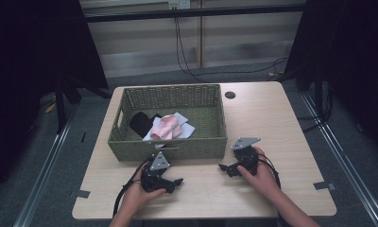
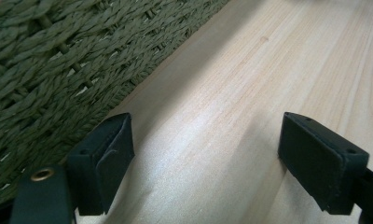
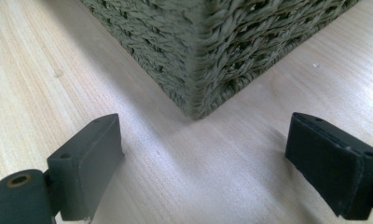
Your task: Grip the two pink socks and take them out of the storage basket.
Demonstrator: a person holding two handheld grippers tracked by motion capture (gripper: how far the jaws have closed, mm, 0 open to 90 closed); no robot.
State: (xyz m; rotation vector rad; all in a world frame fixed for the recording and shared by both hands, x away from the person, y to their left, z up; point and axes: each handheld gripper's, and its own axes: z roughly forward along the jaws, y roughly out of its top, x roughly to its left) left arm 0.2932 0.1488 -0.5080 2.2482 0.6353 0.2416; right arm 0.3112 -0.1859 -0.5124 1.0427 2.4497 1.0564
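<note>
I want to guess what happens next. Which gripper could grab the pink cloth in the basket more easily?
Probably the left gripper: it sits just below the pink cloth in the basket. The right gripper is near the basket's corner. Both are open.

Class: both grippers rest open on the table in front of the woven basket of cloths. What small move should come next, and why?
Probably lift the left gripper up over the near wall of the basket toward the pink cloth. Both it and the right gripper are open and empty, low on the table, and the wall stands between them and the cloths.
</note>
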